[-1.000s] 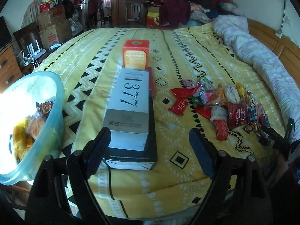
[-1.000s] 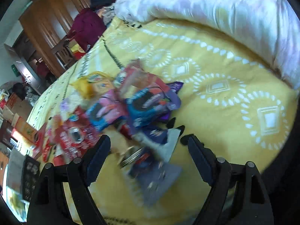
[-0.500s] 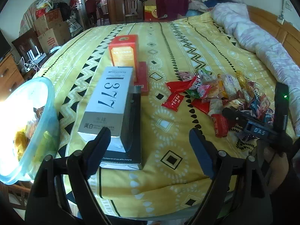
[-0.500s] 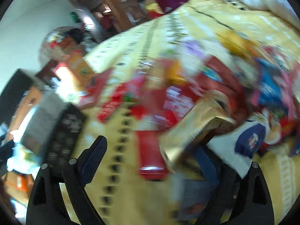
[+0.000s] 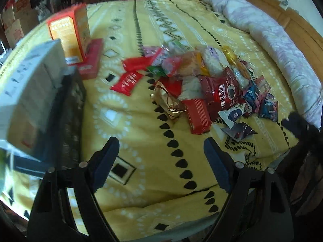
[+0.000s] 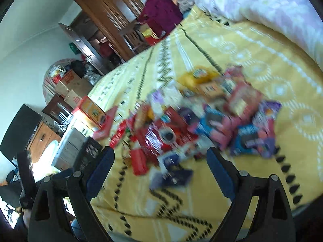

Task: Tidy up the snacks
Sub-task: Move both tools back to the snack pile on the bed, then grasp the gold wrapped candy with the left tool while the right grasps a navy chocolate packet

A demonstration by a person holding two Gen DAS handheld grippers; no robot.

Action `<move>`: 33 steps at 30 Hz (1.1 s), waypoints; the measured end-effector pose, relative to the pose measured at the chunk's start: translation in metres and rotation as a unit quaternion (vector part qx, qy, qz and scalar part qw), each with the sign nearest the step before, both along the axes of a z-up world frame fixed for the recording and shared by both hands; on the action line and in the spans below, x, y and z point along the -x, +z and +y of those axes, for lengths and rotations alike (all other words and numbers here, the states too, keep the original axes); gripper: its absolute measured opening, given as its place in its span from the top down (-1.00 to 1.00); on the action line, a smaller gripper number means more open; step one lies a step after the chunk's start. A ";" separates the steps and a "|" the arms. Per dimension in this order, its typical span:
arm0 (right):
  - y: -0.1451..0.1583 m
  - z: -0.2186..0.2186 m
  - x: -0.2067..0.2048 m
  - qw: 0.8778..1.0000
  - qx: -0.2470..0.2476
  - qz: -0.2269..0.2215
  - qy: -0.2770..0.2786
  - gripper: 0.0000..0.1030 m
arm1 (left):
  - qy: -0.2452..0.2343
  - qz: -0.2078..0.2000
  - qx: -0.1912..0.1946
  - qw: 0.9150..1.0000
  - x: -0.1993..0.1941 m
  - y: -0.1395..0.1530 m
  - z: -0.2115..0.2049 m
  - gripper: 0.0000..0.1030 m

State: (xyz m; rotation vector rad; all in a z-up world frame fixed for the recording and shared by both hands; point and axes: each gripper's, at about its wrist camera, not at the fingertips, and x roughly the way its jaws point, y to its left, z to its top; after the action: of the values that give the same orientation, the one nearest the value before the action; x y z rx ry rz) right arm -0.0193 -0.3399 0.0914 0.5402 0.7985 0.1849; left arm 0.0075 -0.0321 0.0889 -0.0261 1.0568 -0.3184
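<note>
A pile of wrapped snacks (image 5: pixel 210 80) lies on the yellow patterned bedspread (image 5: pixel 141 133): a red Nescafe packet (image 5: pixel 222 92), a gold packet (image 5: pixel 167 102), red bars, and blue and white sachets. My left gripper (image 5: pixel 160 157) is open and empty, near the bed's front edge, short of the pile. My right gripper (image 6: pixel 160 165) is open and empty, above the pile's near edge (image 6: pixel 201 121), which is blurred in the right wrist view.
A grey box stacked on a black box (image 5: pixel 34 92) lies at the left, with an orange carton (image 5: pixel 68 32) and a flat red box (image 5: pixel 90 58) behind. A rolled lilac quilt (image 5: pixel 268 30) runs along the right. Wardrobes and cardboard boxes stand beyond the bed.
The left view has swung right, so the blue bowl has left the frame and the snack pile is central. The right gripper has pulled back; the gold packet now lies on the bed.
</note>
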 end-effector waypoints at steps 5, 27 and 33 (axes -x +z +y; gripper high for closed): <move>-0.029 0.000 0.028 0.999 -0.007 0.041 0.027 -0.82 | 0.042 0.055 0.075 0.995 -0.048 -0.032 -0.003 -0.49; -0.048 0.027 0.015 0.993 0.074 0.054 0.077 -0.80 | -0.105 0.013 -0.083 0.991 -0.032 -0.040 -0.014 0.28; -0.048 0.065 -0.026 0.962 0.202 0.078 0.164 -0.80 | -0.091 -0.006 -0.100 0.991 -0.023 -0.054 -0.004 -0.16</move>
State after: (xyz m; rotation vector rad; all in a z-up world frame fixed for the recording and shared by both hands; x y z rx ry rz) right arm 0.0062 -0.2747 0.0436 0.0321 1.0466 0.2785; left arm 0.0308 -0.0359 0.0349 0.2530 1.0779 -0.3752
